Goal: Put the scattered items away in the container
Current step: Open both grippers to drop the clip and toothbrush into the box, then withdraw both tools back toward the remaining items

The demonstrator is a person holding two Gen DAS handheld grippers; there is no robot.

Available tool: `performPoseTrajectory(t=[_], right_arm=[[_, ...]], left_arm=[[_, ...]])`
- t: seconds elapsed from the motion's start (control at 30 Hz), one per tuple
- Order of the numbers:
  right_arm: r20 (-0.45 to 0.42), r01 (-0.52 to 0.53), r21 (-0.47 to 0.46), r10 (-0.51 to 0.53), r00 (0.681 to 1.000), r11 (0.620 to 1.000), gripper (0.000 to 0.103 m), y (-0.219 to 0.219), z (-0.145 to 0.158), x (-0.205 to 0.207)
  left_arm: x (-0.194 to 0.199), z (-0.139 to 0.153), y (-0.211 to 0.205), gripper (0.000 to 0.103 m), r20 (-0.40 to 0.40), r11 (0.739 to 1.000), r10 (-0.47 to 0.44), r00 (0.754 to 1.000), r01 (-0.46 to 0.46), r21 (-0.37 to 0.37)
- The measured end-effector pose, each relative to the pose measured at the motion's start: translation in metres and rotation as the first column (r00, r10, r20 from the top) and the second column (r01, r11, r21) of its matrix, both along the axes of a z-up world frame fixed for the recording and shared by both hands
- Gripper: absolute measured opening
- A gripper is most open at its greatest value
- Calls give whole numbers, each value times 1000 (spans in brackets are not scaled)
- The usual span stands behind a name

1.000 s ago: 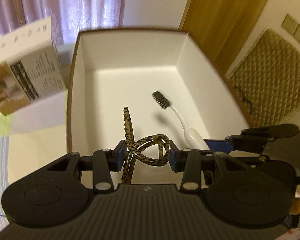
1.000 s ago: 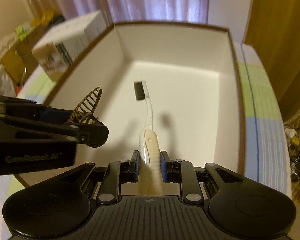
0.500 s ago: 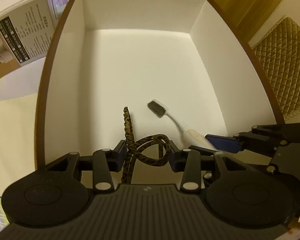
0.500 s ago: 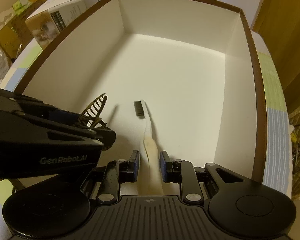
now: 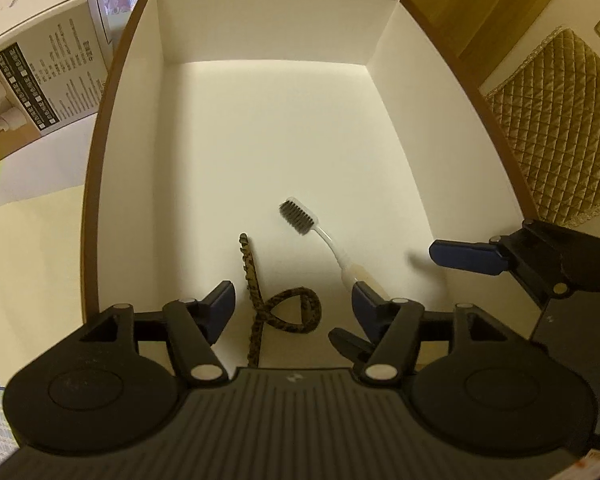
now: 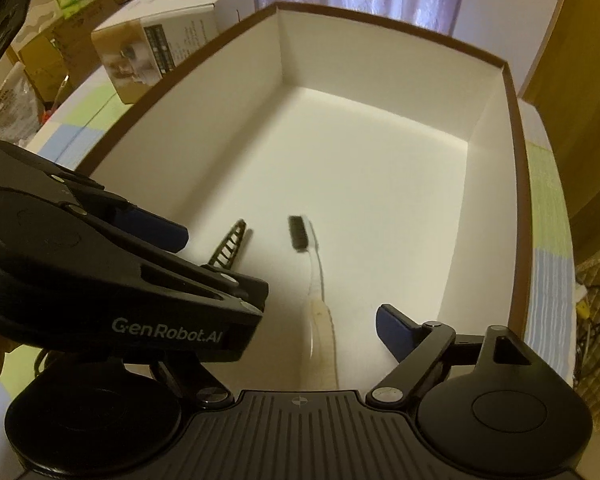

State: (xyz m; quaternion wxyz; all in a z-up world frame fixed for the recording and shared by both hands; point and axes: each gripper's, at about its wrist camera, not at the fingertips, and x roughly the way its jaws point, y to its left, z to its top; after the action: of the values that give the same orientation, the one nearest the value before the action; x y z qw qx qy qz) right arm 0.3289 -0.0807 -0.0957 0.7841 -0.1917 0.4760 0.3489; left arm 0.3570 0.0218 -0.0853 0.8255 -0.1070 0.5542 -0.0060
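Lying inside the white box (image 5: 260, 128), the toothbrush (image 5: 300, 218) sits at three o'clock from the leopard hair clip (image 5: 284, 306). Both the left tongs (image 5: 292, 300) and right tongs (image 6: 312, 320) gape released.

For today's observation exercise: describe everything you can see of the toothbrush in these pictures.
The toothbrush has a slim white neck, a head of dark grey bristles and a thicker cream grip that looks rubbery. It lies on the white floor of the brown-rimmed box, head pointing toward the far wall, bristles showing. The leopard-print hair clip lies beside it, apart. Both the left tongs and the right tongs are open; neither grips it.
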Motion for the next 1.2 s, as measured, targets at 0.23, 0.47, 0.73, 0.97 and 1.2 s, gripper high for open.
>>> performPoseTrajectory(t=[0.23, 0.47, 0.73, 0.97, 1.2], right_arm=[[42, 26, 47, -28, 999, 999, 97, -11, 19, -18], [74, 76, 98, -84, 994, 992, 100, -32, 38, -31], [117, 99, 158, -118, 986, 982, 101, -58, 62, -58], [143, 110, 212, -142, 980, 971, 101, -77, 77, -84], [163, 84, 247, -127, 978, 965, 101, -96, 79, -117]], left_arm=[[-10, 19, -2, 72, 38, 1000, -6, 999, 7, -25], [-34, 47, -6, 81, 98, 1000, 0, 995, 0, -1], [-69, 76, -4, 90, 170, 999, 25, 985, -31, 31], [-114, 92, 2, 90, 221, 996, 33, 975, -51, 73], [-161, 105, 5, 90, 269, 993, 34, 963, -62, 97]])
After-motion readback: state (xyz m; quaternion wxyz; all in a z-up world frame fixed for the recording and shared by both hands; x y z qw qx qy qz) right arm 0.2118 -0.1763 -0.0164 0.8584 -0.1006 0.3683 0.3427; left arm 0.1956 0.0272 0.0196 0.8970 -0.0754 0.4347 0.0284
